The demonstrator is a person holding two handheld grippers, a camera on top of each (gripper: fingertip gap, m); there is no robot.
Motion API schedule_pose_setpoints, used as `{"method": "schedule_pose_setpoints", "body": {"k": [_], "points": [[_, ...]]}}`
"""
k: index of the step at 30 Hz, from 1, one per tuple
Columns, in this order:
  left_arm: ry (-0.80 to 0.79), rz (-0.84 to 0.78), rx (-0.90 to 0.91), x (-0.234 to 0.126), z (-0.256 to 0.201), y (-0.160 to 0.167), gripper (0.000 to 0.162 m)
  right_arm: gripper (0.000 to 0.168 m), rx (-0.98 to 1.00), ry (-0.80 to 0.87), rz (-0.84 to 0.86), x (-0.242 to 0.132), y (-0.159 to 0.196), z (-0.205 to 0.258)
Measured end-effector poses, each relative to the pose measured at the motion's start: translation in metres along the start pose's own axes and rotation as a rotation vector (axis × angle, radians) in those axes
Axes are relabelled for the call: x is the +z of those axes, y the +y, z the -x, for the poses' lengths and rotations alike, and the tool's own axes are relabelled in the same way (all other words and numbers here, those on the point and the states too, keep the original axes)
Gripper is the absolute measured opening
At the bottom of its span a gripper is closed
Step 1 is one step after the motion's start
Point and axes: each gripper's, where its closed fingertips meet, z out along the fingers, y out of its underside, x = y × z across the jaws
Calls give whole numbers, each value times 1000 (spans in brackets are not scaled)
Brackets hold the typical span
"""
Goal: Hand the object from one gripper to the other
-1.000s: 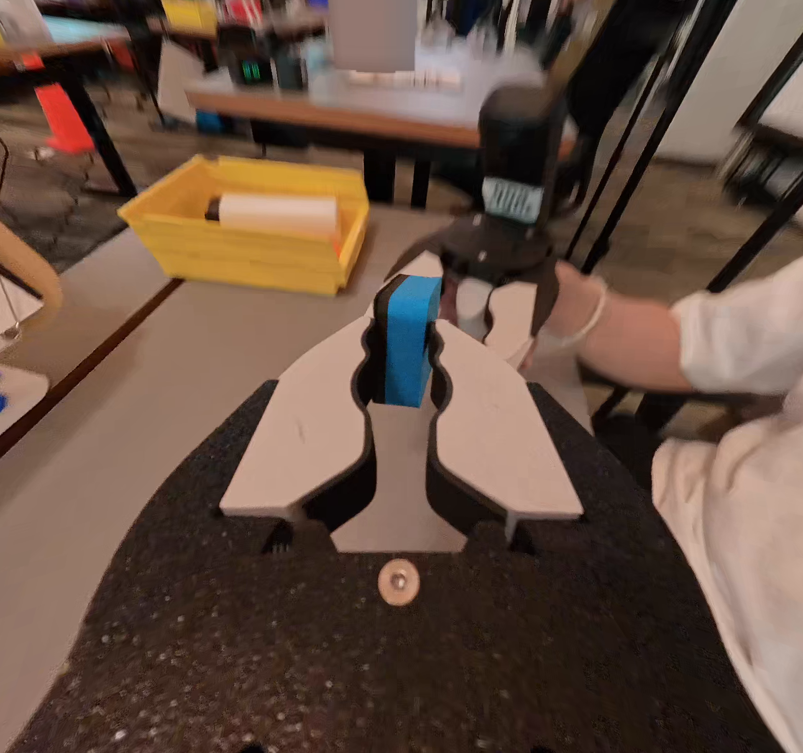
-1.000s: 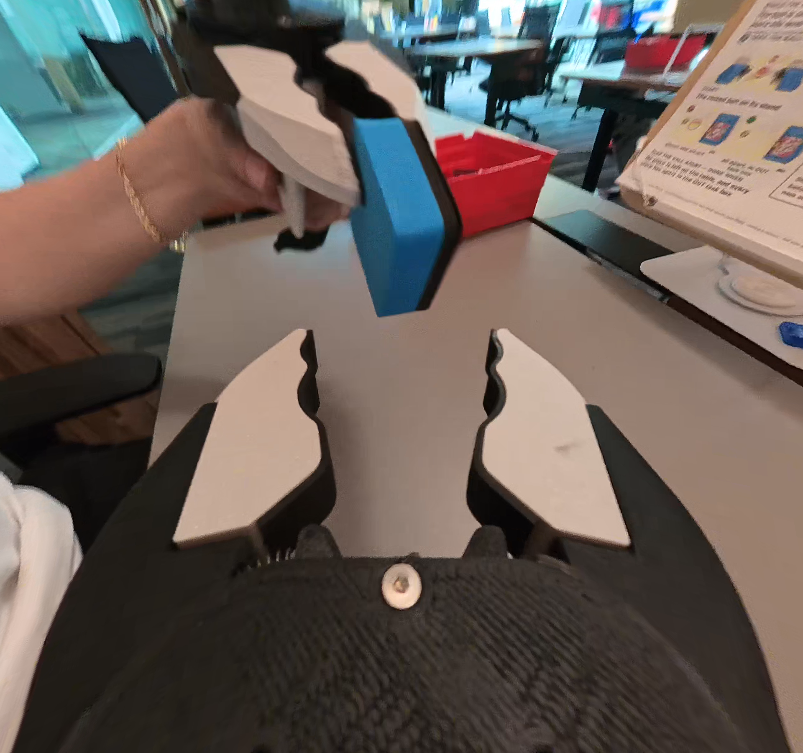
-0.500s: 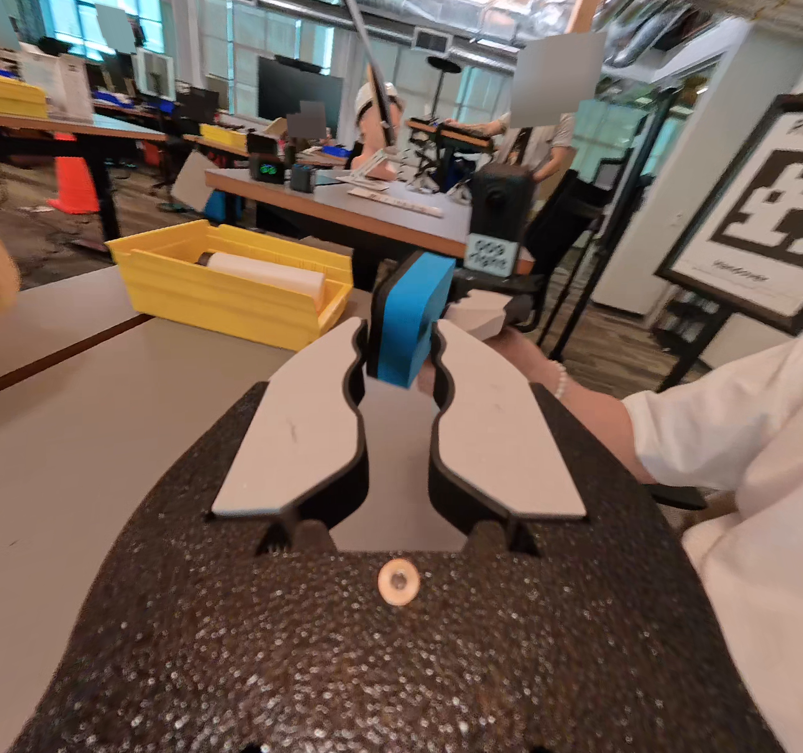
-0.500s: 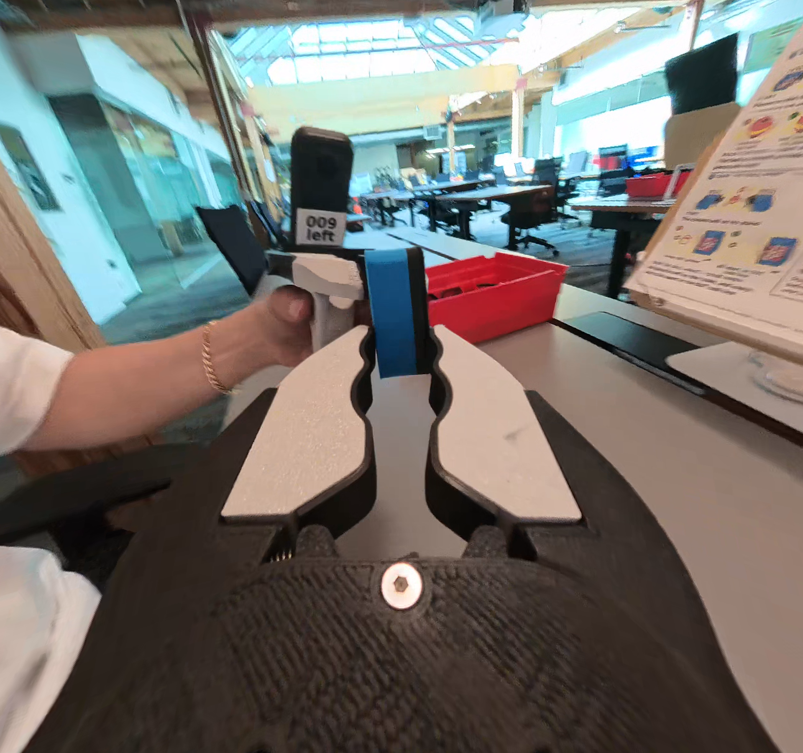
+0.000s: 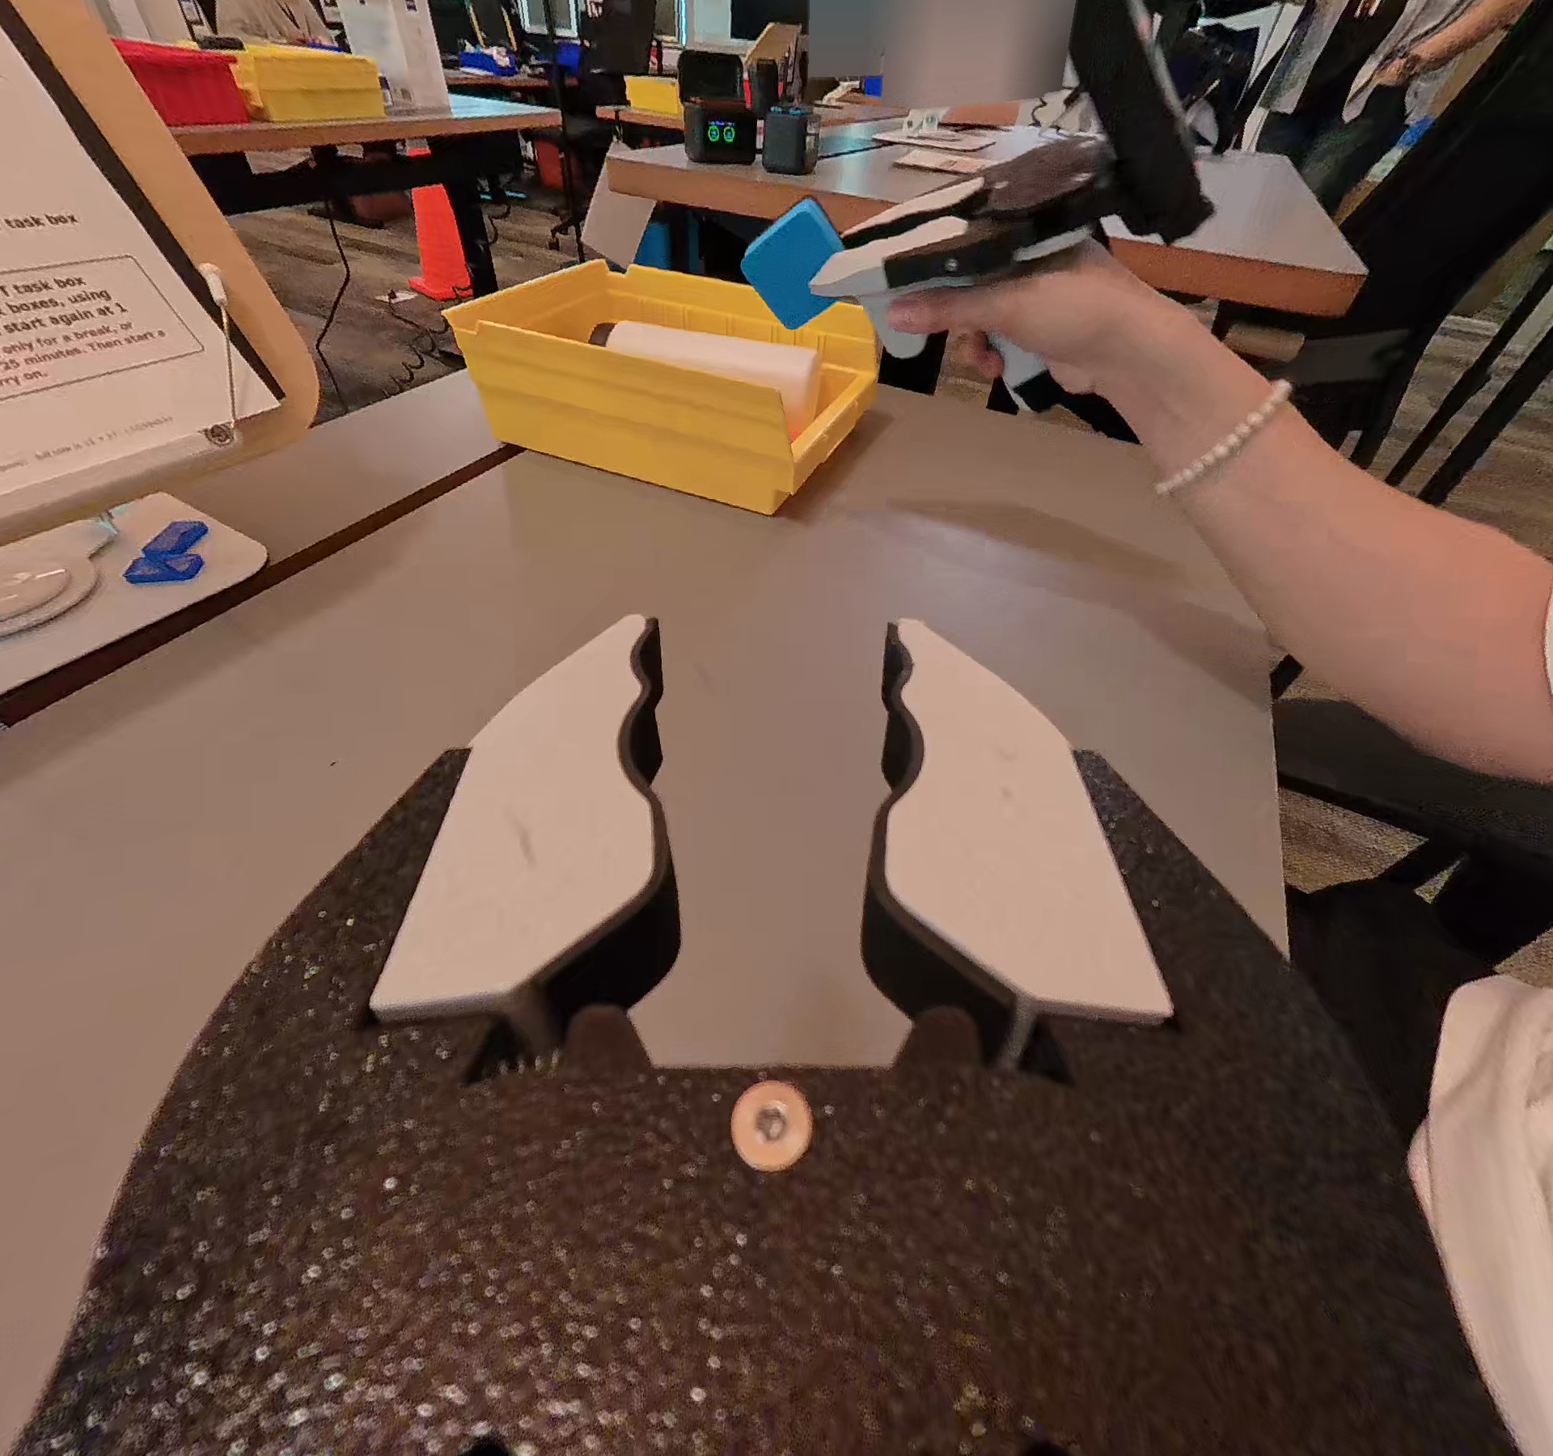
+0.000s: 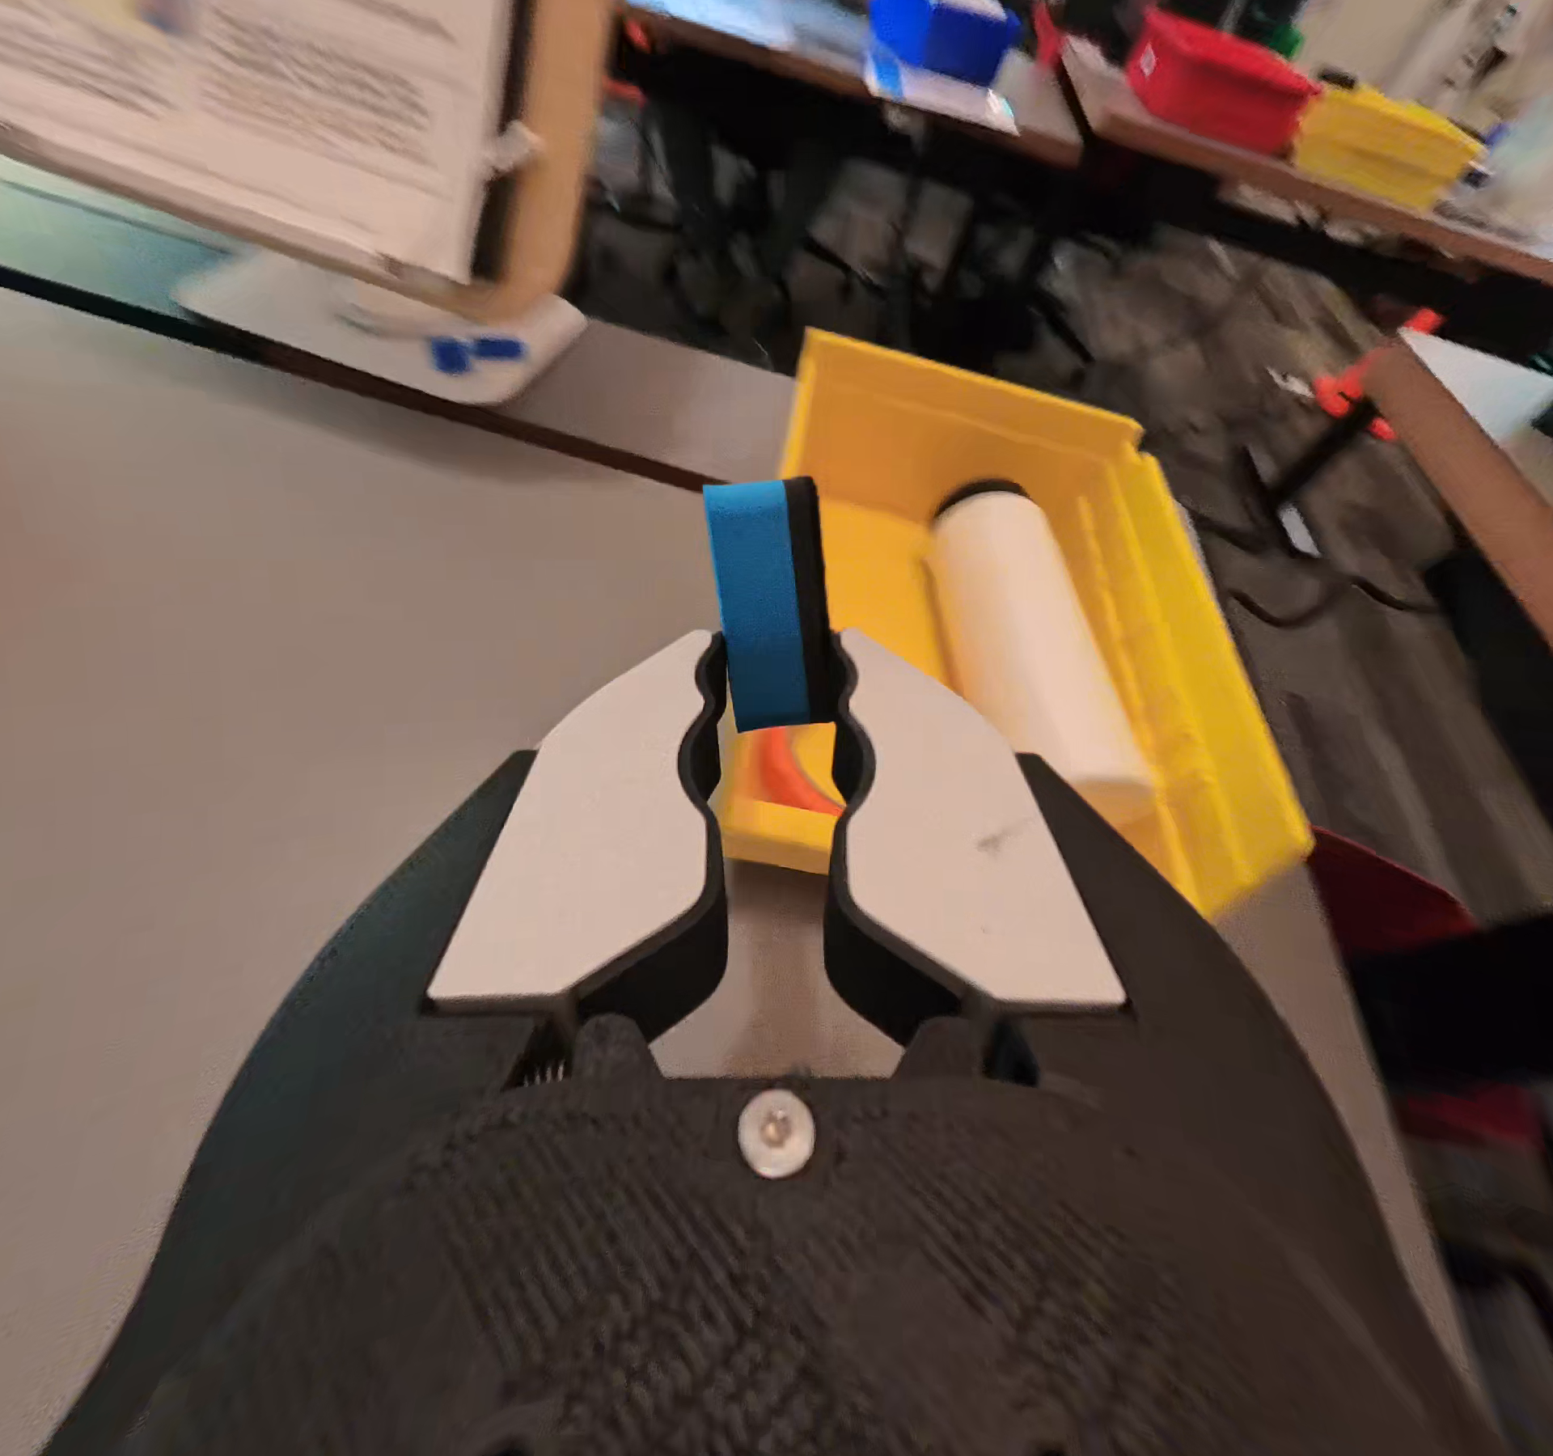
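Left gripper: the left gripper point(image 5: 769, 634), two pale grey wavy-edged fingers on a black speckled body, is sitting spread wide with nothing between the fingers, over the bare grey tabletop point(image 5: 336, 701).
Left wrist view, object: the blue foam block with a black backing layer point(image 5: 792, 263) is hanging in the air above the yellow plastic bin point(image 5: 664, 416), pinched at the tip of the right gripper point(image 5: 828, 277), which a person's hand point(image 5: 1059, 323) is gripping by the handle.
Left wrist view, surroundings: a white cylindrical roll point(image 5: 723, 352) is lying in the bin; a paper instruction board on a wooden stand point(image 5: 101, 306) is standing beside the table.
Right gripper: the right gripper point(image 6: 777, 647) is pressing both fingertips onto the block point(image 6: 760, 609), blue face on one side, black face on the other.
Right wrist view, position: the block is sticking up past the fingertips, only its lower end caught; bin point(image 6: 1160, 659) and roll point(image 6: 1034, 642) are lying beyond.
Judgement: the handover looks finished, the block resting solely in the right gripper.
Doing it well: the hold is shallow, so keeping steady pressure and moving smoothly should stop the foam pivoting or slipping out.
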Motion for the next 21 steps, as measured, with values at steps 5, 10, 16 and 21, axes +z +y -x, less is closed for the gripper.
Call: {"method": "schedule_pose_setpoints", "body": {"k": [5,10,16,21], "points": [[3,-9,-10,-7,-5,1,50,22,-196,123,136,49,22,-46],[-8,-24,-22,-20,-2,6,49,23,-491,113,285,89,55,-52],[-8,-64,-68,-34,6,13,49,23,-574,130,438,106,80,-63],[-17,-43,-67,-43,13,16,49,23,-541,81,525,106,100,-59]]}}
